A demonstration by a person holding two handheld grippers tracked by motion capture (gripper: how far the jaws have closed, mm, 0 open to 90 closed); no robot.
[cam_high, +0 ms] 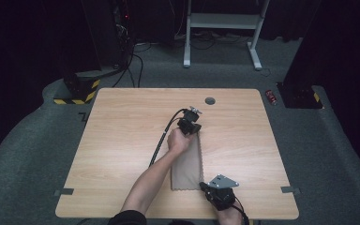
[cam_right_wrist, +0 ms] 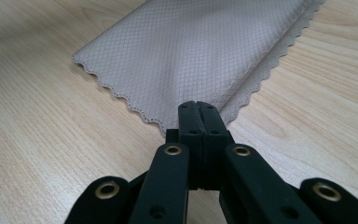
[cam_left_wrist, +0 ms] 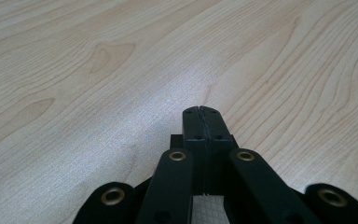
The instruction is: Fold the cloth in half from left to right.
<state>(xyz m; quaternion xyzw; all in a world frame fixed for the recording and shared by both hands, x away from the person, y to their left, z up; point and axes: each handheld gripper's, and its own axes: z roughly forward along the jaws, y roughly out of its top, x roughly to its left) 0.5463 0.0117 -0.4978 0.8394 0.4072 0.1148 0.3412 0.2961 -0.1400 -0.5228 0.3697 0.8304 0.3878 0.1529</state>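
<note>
A beige cloth (cam_high: 187,164) lies flat on the wooden desk (cam_high: 122,140), folded into a long narrow strip that runs from the desk's middle toward the near edge, slightly right of centre. Its edges are scalloped and its surface carries a fine diamond weave, as the right gripper view (cam_right_wrist: 191,51) shows; two layers are visible along one long side there.

The left gripper (cam_high: 191,123) sits at the far end of the cloth, with the person's left hand (cam_high: 179,140) resting over the strip just behind it. In the left gripper view its jaws stand pressed together with no gap between them (cam_left_wrist: 201,122), the tips low over bare desk wood; a small patch of weave shows beneath the jaw base. Whether any cloth is pinched between the tips cannot be told.

The right gripper (cam_high: 202,186) sits at the cloth's near right corner, close to the desk's near edge. Its jaws are likewise fully together (cam_right_wrist: 199,116), with the tips at the scalloped near edge of the cloth, at or touching the corner. Whether fabric is caught between them cannot be told.

A round grommet (cam_high: 210,101) sits in the desk near its far edge, well apart from the cloth.
</note>
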